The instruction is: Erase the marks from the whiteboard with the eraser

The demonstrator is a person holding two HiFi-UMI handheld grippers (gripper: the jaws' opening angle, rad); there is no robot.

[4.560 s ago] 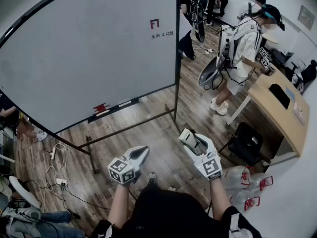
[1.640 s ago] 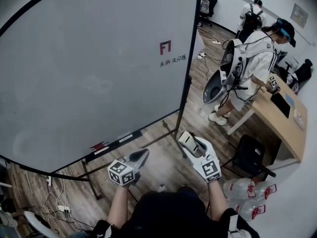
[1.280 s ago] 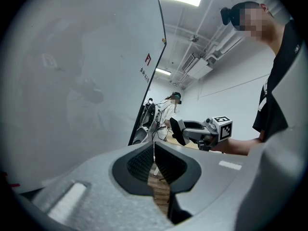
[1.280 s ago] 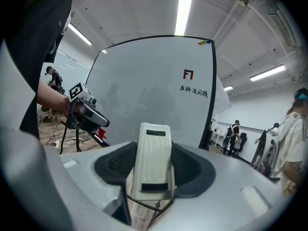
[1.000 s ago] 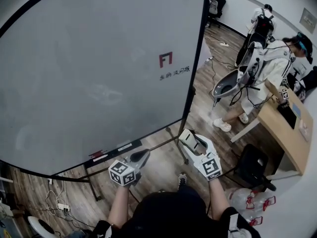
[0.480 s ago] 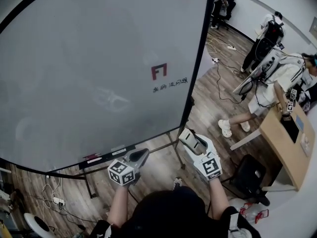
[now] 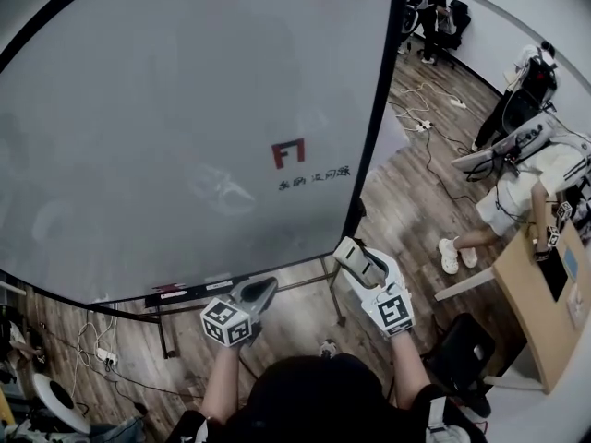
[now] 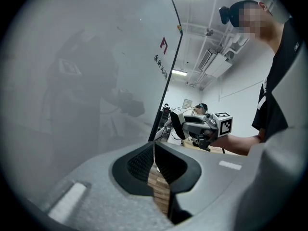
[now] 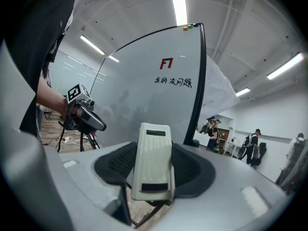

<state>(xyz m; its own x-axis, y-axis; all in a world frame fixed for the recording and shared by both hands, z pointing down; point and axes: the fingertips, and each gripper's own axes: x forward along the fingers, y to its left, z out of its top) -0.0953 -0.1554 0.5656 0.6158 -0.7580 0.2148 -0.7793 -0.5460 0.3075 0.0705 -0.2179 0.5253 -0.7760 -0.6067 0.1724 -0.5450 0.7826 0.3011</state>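
The eraser [image 9: 153, 153], a cream ribbed block, is clamped lengthwise between the jaws of the right gripper [image 7: 355, 257], its front end sticking out past the dark pads [image 9: 192, 166]. It is held in the air, short of the whiteboard [image 7: 157, 100] and not touching it. From that gripper the board's lower right corner lies just ahead, with the black frame edge [image 7: 375, 109] climbing straight up from there. The faint grey marks [image 7: 218, 190] sit ahead and to the left, higher on the board, with a red logo [image 7: 288, 152] between them and the frame edge. The left gripper [image 7: 262, 291] hangs level with the right, a little apart, jaws pressed together with nothing in them. Just ahead of it runs the board's bottom edge with its narrow tray [image 7: 189, 293], and the stand's legs [image 7: 334, 295] come down between the two grippers. Right of the right gripper the wooden floor [image 7: 416, 210] lies open, crossed by cables [image 7: 427, 127]. Farther right stand a black chair [image 7: 462, 358], a desk [image 7: 552, 326] and several people, all well apart from the board
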